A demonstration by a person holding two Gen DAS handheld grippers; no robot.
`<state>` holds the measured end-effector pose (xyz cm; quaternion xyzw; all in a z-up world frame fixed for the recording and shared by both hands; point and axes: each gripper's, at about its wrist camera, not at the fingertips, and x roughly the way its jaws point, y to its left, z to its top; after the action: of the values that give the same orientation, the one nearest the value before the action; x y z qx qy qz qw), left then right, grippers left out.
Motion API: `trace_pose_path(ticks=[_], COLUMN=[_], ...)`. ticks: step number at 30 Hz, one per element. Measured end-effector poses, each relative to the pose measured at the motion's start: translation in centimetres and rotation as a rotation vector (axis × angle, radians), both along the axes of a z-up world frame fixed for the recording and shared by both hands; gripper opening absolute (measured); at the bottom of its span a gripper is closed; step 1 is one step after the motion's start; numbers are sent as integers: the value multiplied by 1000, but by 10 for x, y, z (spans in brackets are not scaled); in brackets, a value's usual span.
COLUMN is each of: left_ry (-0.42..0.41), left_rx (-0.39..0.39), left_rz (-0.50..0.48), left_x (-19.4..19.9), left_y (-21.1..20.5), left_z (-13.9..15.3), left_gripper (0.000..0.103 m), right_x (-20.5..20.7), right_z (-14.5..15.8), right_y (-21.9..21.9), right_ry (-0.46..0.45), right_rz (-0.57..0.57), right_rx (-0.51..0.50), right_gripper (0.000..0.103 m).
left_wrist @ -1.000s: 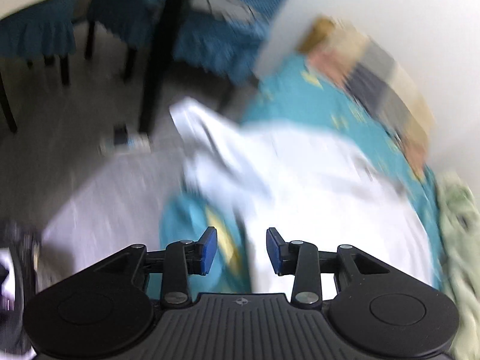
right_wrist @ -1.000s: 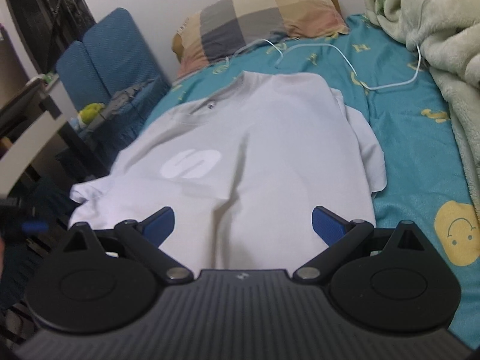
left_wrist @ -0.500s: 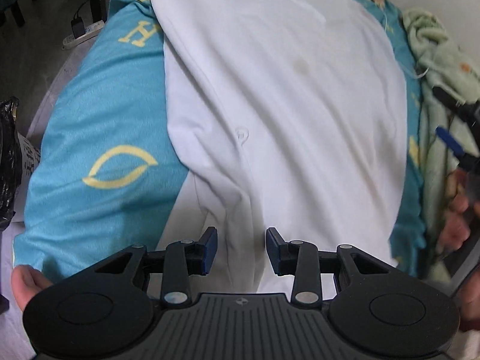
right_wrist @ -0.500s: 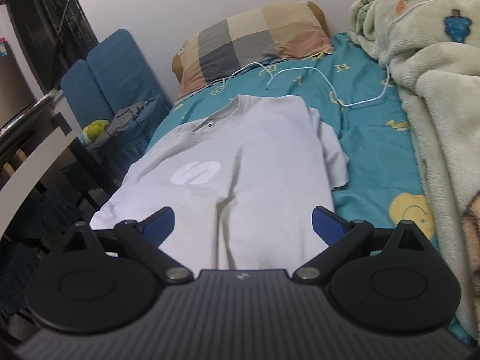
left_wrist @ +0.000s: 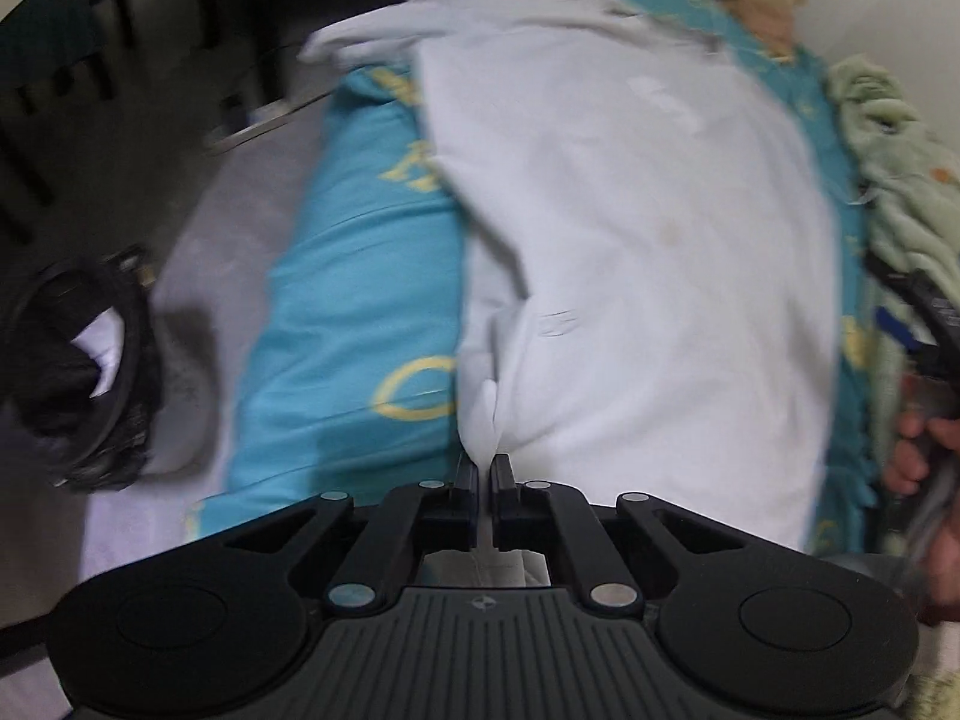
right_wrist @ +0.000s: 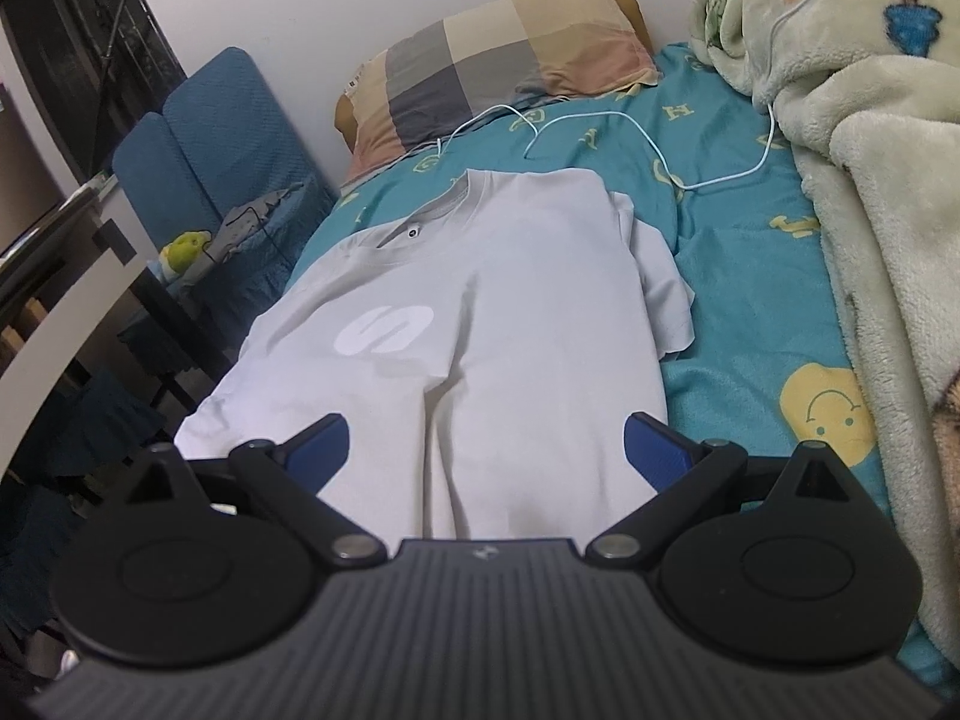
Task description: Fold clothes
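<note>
Left gripper (left_wrist: 485, 468), jaws pinched together on the hem of the white T-shirt (left_wrist: 630, 252). Right gripper (right_wrist: 486, 444), jaws wide apart above the shirt's lower edge. The shirt lies spread on the teal bedsheet (right_wrist: 744, 252), below the checked pillow (right_wrist: 498, 72).

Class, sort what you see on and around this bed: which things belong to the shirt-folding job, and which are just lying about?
Part of the job:
white T-shirt
left gripper, shut on the shirt's hem
right gripper, open above the shirt

Just lying about:
checked pillow
white cable
fleece blanket
teal bedsheet
</note>
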<state>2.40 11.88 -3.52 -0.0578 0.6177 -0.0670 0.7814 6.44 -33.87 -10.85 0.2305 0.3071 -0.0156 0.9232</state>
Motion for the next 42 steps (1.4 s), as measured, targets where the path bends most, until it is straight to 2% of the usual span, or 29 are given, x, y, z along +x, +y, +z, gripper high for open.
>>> trace_pose_path(ticks=[3, 8, 9, 11, 13, 14, 15, 16, 22, 24, 27, 30, 35, 38, 41, 42], left_ry=[69, 59, 52, 21, -25, -51, -78, -107, -310, -382, -444, -457, -441, -410, -374, -366], left_rx=[43, 36, 27, 16, -13, -31, -51, -76, -163, -190, -274, -327, -250, -259, -286, -304], left_rz=[38, 21, 18, 11, 9, 8, 7, 4, -46, -38, 8, 24, 12, 39, 70, 70], left_x=[5, 14, 16, 20, 21, 21, 21, 21, 42, 53, 72, 87, 108, 121, 130, 131], left_y=[5, -17, -21, -26, -32, -35, -39, -45, -105, -128, -158, -179, -179, -170, -166, -163], left_z=[-20, -20, -20, -23, -17, -12, -7, -2, 13, 12, 1, -22, -73, -93, -103, -104], left_gripper=[4, 9, 11, 27, 36, 38, 38, 38, 41, 44, 47, 47, 47, 47, 47, 47], right_x=[1, -3, -4, -4, -4, -3, -3, -2, 5, 9, 21, 38, 66, 81, 87, 89], right_z=[-2, -1, 0, 0, 0, 0, 0, 0, -3, -6, -10, -21, -58, -88, -111, -110], right_y=[-1, -6, -8, -13, -19, -23, -28, -33, -66, -75, -83, -91, -111, -124, -133, -132], right_ry=[6, 8, 7, 3, 0, -1, 1, 2, -2, -4, -7, 13, 59, 81, 43, 20], right_rz=[-4, -14, -18, -33, -48, -59, -75, -90, -196, -220, -250, -281, -384, -463, -515, -506], right_rx=[7, 34, 40, 65, 102, 121, 141, 160, 246, 269, 265, 270, 308, 380, 476, 479], right_gripper=[100, 100, 100, 99, 99, 95, 84, 79, 65, 54, 53, 54, 54, 54, 53, 52])
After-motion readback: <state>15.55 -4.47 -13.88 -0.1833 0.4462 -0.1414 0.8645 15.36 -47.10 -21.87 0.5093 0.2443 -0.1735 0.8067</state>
